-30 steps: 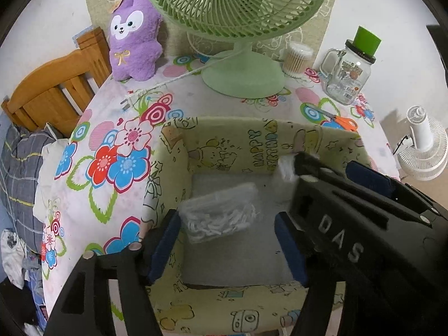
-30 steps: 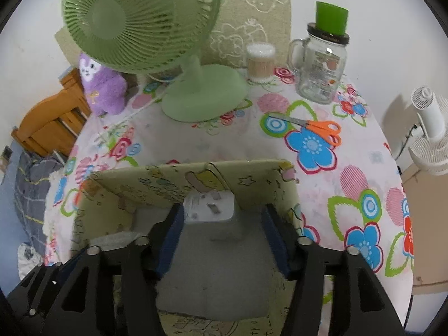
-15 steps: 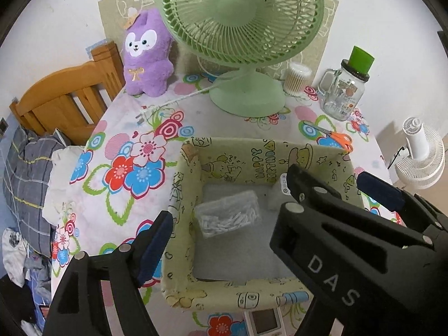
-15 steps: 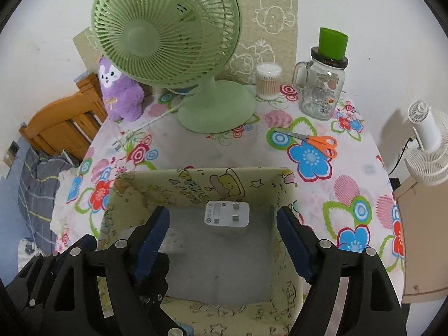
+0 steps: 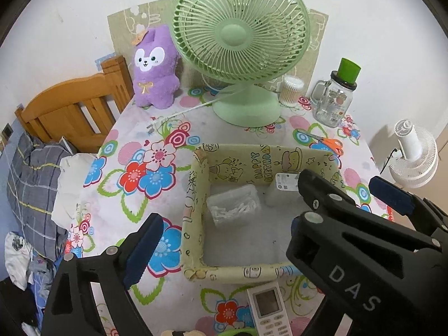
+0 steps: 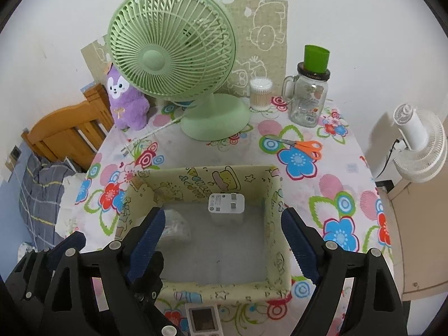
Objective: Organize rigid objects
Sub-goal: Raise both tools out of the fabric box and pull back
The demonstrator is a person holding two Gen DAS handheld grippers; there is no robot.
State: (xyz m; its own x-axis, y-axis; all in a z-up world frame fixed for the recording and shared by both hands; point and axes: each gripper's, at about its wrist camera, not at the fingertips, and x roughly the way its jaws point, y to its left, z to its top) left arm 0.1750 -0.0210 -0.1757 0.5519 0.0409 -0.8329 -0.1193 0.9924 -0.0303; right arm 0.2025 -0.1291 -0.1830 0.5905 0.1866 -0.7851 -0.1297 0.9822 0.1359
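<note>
Hand-held gripper empty, box holds charger

A plain white wall rises straight ahead of the claws, beyond the table with its flowered cloth. A beige cartoon-print panel leans against that wall. Ahead to the left stands a wooden bed frame, with grey plaid bedding nearer and lower. To the right, 1 white fan stands off the table. Light is even and soft.
</note>
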